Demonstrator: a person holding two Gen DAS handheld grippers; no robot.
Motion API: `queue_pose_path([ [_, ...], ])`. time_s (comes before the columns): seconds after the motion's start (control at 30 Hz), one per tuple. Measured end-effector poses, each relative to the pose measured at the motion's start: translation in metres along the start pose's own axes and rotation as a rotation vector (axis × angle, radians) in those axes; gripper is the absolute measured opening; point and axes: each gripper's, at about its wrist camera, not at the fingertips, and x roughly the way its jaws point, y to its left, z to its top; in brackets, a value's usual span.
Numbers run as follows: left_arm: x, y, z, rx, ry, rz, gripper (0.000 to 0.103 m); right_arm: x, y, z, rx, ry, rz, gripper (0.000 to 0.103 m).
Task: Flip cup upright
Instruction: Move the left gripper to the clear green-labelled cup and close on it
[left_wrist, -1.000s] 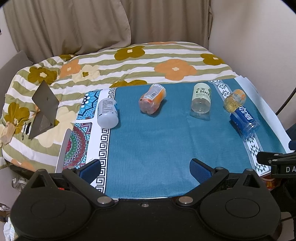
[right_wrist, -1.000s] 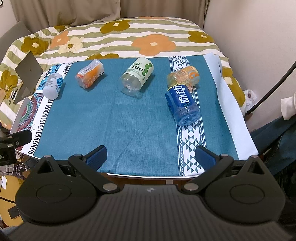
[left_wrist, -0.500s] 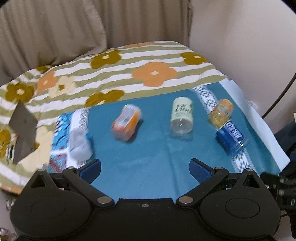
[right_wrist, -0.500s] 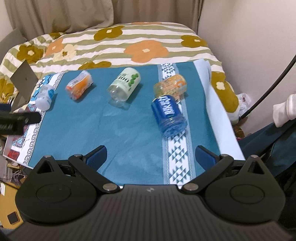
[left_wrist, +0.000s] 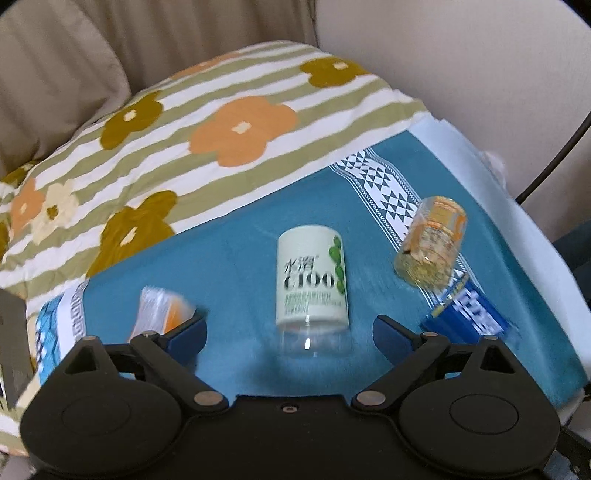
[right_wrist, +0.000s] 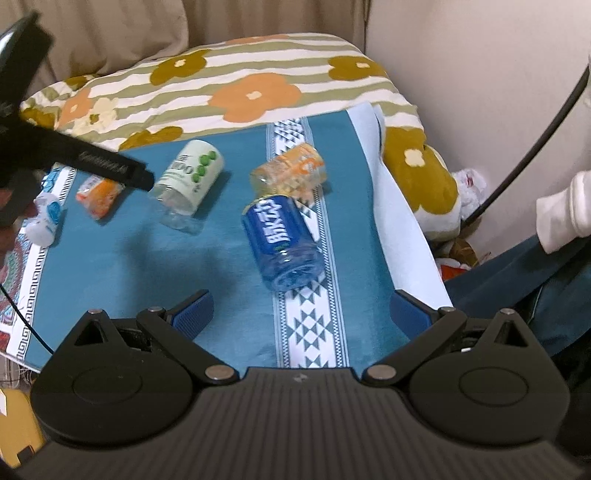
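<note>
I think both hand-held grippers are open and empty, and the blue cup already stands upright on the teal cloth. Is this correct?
Not fully. The blue cup is not upright: the right wrist view shows it lying on its side on the teal cloth. The rest holds: the left hand-held gripper and the right hand-held gripper are both open and hold nothing.

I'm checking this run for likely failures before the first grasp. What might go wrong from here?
The blue cup lies on its side touching the yellow cup; closing the right gripper on it may knock the yellow one rolling.

The green-label cup lies with its clear end toward the open left gripper; its round side may slip or roll on the teal cloth.
</note>
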Motion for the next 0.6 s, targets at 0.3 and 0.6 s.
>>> queue_pose_path([
  [0.3,0.070,-0.010,0.030,0.049,0.124,0.002,0.098,0.031,-0.024,0.006,0.045,0.048,0.004,0.103],
  [0.6,0.108,-0.007,0.030,-0.007,0.230,-0.044,0.073,0.058,-0.029,0.011,0.049,0.097,0.037,0.103],
])
